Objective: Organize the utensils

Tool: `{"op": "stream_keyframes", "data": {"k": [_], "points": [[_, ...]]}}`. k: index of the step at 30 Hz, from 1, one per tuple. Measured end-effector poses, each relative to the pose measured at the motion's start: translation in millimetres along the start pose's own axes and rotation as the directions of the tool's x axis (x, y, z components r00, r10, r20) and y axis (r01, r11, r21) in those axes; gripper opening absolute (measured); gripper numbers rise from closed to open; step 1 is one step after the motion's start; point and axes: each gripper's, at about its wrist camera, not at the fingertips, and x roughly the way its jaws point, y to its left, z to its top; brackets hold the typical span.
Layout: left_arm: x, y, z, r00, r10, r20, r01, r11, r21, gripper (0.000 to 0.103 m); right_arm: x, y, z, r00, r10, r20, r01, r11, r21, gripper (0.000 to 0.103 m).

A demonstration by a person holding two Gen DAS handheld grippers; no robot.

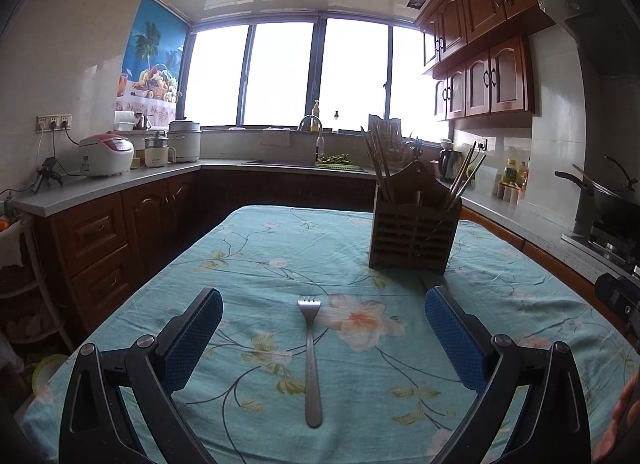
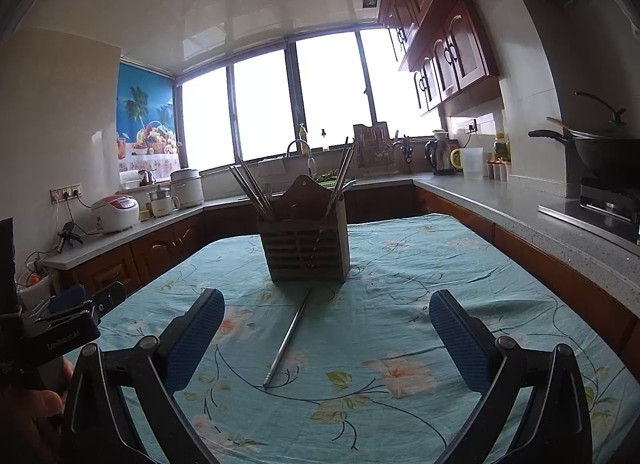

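- On the cloth-covered bench (image 1: 248, 248), near left: fork (image 1: 311, 360) flat, between the wide-open pads of the left hand-held gripper (image 1: 324, 328).
- Far centre: wooden holder (image 2: 305, 244), upright, chopsticks inside.
- Right: loose metal chopstick (image 2: 289, 338) flat between the open right hand-held gripper (image 2: 326, 330).
- Likely next: close on each, lift into holder.

fork (image 1: 311, 360) flat, chopstick (image 2: 287, 338) flat, holder (image 2: 306, 242) upright

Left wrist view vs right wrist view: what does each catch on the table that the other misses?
Left wrist only: a fork lying flat between the open left tool, tines pointing away. Right wrist only: a single metal chopstick lying in front of the open right tool. Both: the wooden utensil holder with chopsticks standing in it, on the floral tablecloth.
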Motion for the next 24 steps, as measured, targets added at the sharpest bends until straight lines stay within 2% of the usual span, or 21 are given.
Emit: {"op": "stream_keyframes", "data": {"k": [15, 19, 24], "points": [[-2.9, -0.3, -2.1, 1.0, 0.01, -0.019, -0.009, 0.999, 0.052, 0.102, -2.5, 1.6, -9.3, 1.0, 0.017, -0.017, -0.017, 1.0, 0.006, 0.103], [-4.5, -1.8, -0.7, 1.0, 0.009, -0.02, -0.007, 0.998, 0.064, 0.102, 0.7, -3.8, -10.6, 0.998, 0.025, -0.055, -0.023, 0.999, 0.042, 0.103], [-3.3, -1.2, -1.1, 1.0, 0.011, -0.027, -0.009, 0.998, 0.064, 0.102, 0.4, -5.7, -13.4, 0.998, 0.018, -0.064, -0.015, 0.999, 0.047, 0.103]]}}
